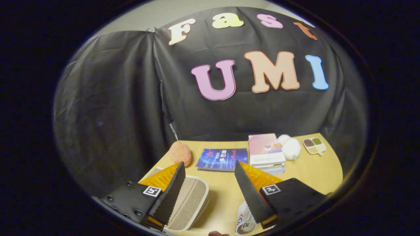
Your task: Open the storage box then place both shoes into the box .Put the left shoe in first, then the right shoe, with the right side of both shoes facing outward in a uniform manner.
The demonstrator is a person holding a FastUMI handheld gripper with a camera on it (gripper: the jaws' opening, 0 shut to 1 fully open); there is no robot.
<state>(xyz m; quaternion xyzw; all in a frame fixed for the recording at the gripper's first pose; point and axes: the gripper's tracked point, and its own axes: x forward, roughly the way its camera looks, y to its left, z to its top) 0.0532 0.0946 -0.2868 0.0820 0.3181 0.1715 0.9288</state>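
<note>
On the table I count one shoe, one pinkish sponge, one blue book lying alone, one stack of books, two white bundles, one divided snack tray, and a gripper with two fingers spread apart.

Storage box + shoe on table, under open gripper.
Box: beige woven fabric w/ pale rim, lid shut, lying flat betw fingers, nearer one. Shoe: white w/ coloured marks, mostly hidden by other finger.
</note>
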